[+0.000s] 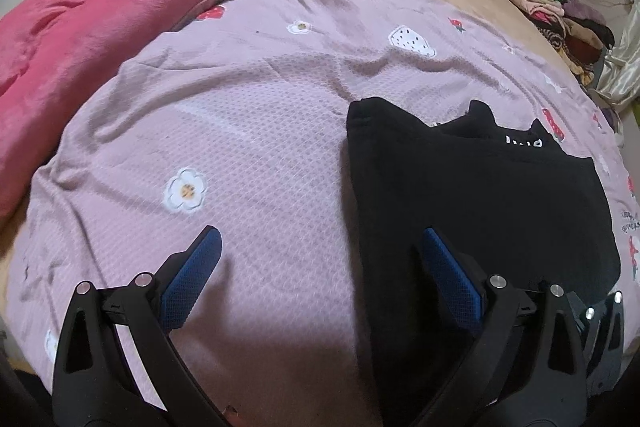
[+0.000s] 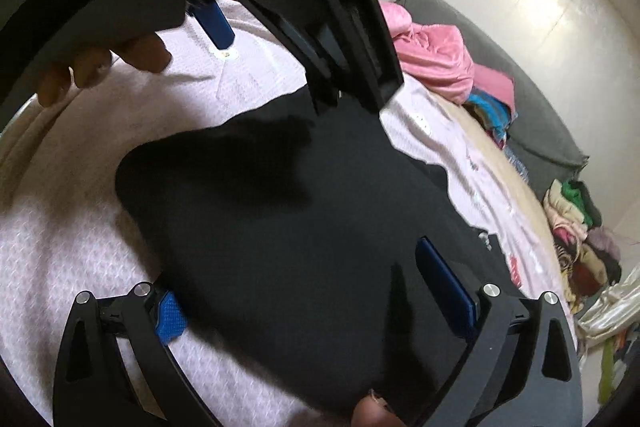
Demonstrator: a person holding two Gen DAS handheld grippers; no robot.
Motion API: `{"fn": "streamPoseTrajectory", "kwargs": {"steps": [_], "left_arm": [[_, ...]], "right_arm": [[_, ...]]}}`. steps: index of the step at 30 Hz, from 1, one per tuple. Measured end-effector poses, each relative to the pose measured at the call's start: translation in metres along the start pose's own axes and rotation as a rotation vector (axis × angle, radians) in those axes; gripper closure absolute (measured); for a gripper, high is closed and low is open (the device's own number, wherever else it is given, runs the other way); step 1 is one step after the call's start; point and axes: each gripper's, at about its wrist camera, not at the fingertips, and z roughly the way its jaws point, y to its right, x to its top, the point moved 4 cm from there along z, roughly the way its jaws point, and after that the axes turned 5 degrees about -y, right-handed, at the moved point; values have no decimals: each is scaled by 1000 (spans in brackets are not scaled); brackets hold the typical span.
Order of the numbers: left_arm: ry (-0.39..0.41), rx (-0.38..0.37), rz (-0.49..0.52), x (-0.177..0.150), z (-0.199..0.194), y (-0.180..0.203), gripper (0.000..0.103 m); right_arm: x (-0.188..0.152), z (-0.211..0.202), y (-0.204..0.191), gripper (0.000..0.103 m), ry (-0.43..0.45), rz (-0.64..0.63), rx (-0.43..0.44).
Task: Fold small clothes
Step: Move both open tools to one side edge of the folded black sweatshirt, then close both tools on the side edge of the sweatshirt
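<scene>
Black garment [image 1: 472, 195]: lies flat on the lilac bed sheet [image 1: 260, 131], white lettering at its far edge.
Left gripper [image 1: 320, 259]: jaws wide, empty; its right finger over the garment's left edge.
Right gripper [image 2: 304, 291]: jaws wide, straddling the garment from above, gripping nothing.
Hand [image 2: 100, 63]: fingers curled on the left gripper's handle.
Surroundings: pink blanket [image 1: 100, 11], clothes pile [image 1: 560, 11] at the bed's far side.

Both wrist views look down closely, sharing the black garment [image 1: 480, 195].
</scene>
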Motion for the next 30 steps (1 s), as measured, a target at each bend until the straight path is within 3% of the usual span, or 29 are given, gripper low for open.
{"fn": "streamPoseTrajectory", "kwargs": {"steps": [1,3,5,6,9,12,21,23,25,26,28,30], "left_arm": [[-6,-4,1,3,3,0,10],[-18,-15,0,7,9,1,10],[-30,-37,-4,11,13,3,10],[-40,-57,-11,12,16,3,10],[-70,-125,-40,16,24,7,10],[-89,-154,-43,17,31,13,10],[-107,-230,-51,24,34,37,10],[-104,-266,-44,25,30,46,22],[-107,-302,-30,25,26,56,49],[-107,-317,-27,25,26,60,55],[-99,-318,-15,25,21,69,78],[-83,-321,-9,25,16,75,85]], "right_arm": [[1,0,1,10,6,0,-9],[3,-2,2,32,15,1,9],[2,-6,1,44,33,1,14],[2,-10,1,57,49,-5,21],[1,-19,2,76,82,-4,43],[-1,-27,12,82,103,27,56],[-6,-47,45,85,164,128,76],[-7,-51,49,85,174,133,73],[-9,-56,52,85,186,143,73],[-10,-56,53,85,188,147,72],[-13,-61,55,86,200,146,67],[-18,-65,60,86,208,153,54]]}}
